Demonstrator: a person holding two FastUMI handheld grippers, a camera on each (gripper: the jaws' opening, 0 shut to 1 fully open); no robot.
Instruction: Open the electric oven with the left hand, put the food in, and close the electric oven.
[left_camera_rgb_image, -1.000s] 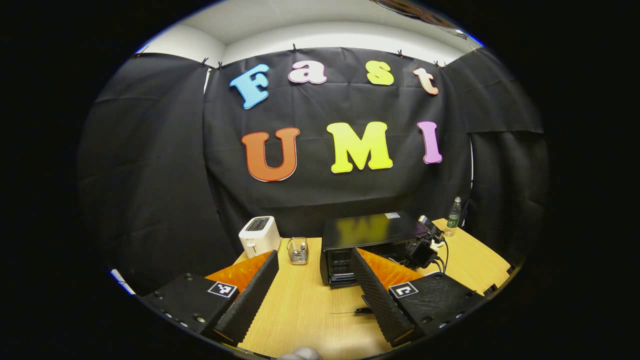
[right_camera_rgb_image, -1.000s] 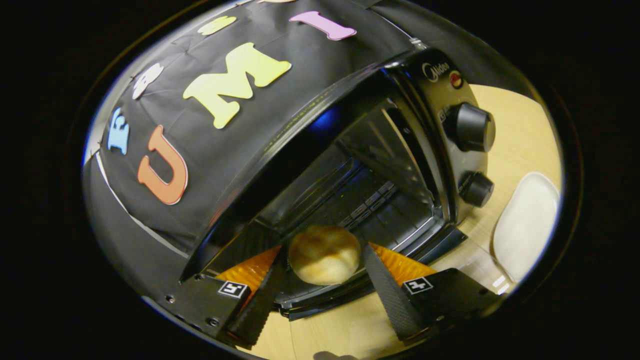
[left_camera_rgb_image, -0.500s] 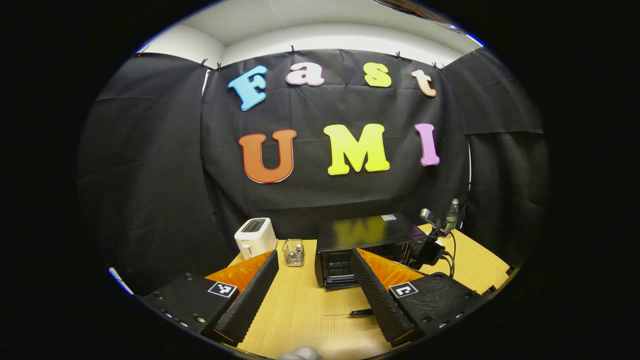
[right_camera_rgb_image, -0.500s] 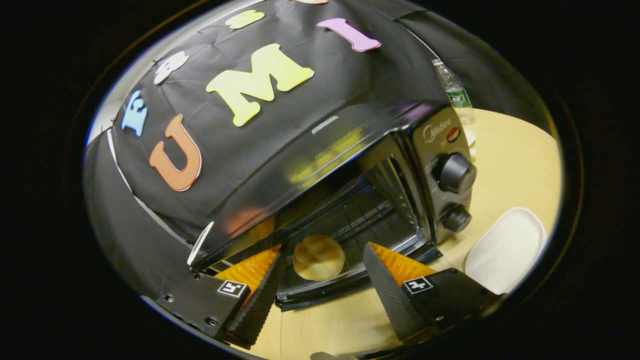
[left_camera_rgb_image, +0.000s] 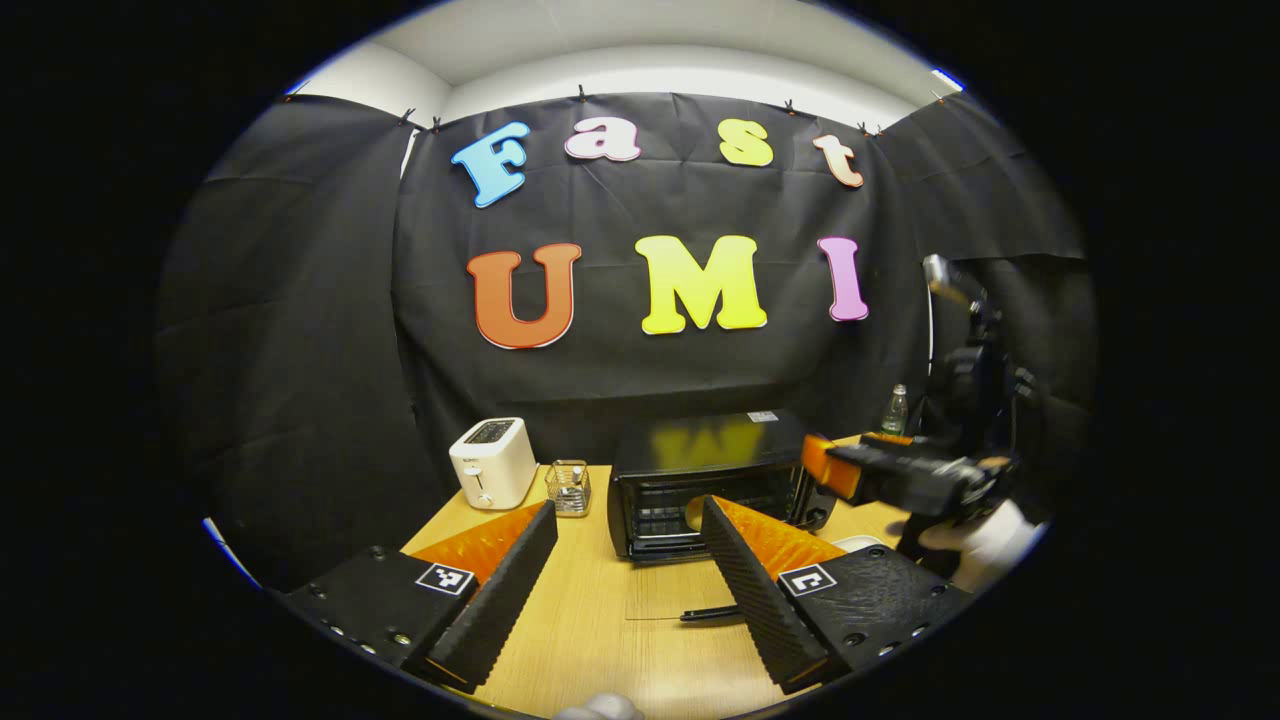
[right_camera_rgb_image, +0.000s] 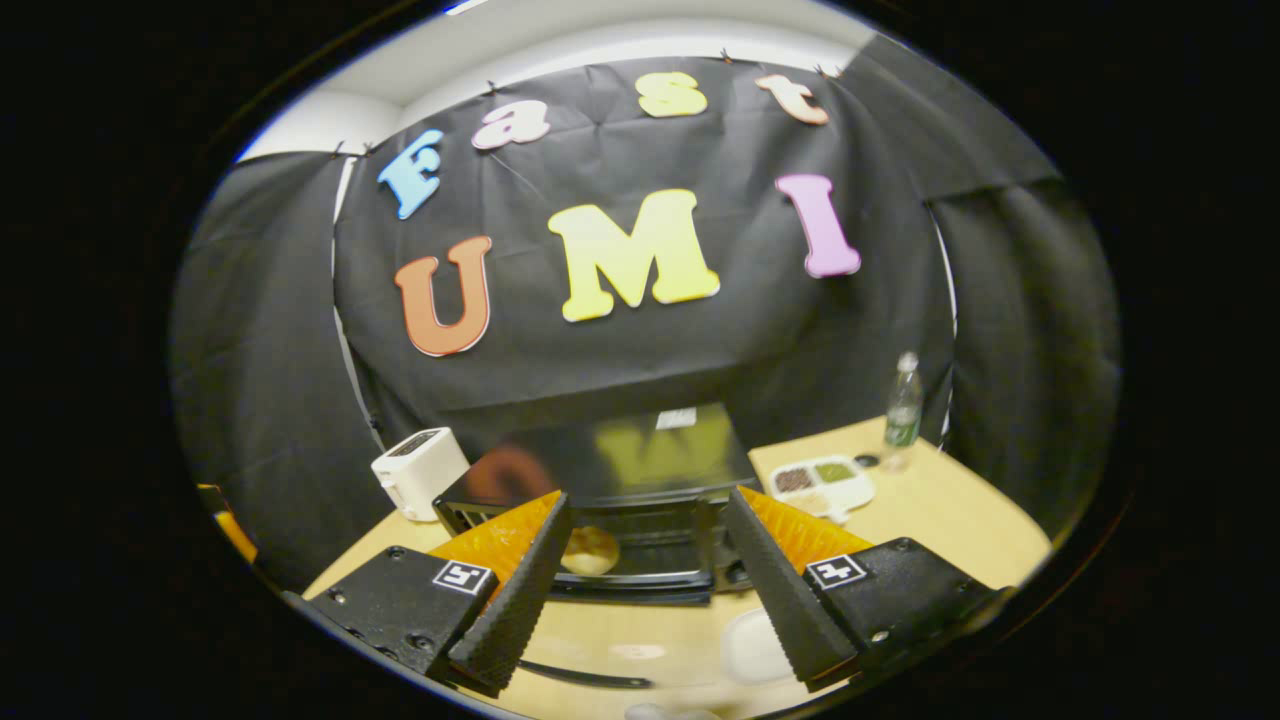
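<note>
Two grippers (left_camera_rgb_image: 625, 575) (right_camera_rgb_image: 645, 575) both released and empty at frame bottom, bun (right_camera_rgb_image: 590, 550) inside open oven (right_camera_rgb_image: 620, 500) mid-frame, toaster (left_camera_rgb_image: 492, 463) left.

Open tabletop (left_camera_rgb_image: 600, 620) between near edge and oven (left_camera_rgb_image: 700, 480), free to pass; only a thin dark rod (left_camera_rgb_image: 712, 613) lies flat there. Oven door is down, mouth open, bun (right_camera_rgb_image: 590, 550) on the rack inside near the left. Left of the oven: wire basket (left_camera_rgb_image: 568, 487) just beside it, toaster (left_camera_rgb_image: 490, 475) farther left. Right side crowded: the right gripper (left_camera_rgb_image: 900, 475) hangs above the table, white plate (right_camera_rgb_image: 755, 645) near, sectioned dish (right_camera_rgb_image: 822, 485) and bottle (right_camera_rgb_image: 903, 412) far right.
</note>
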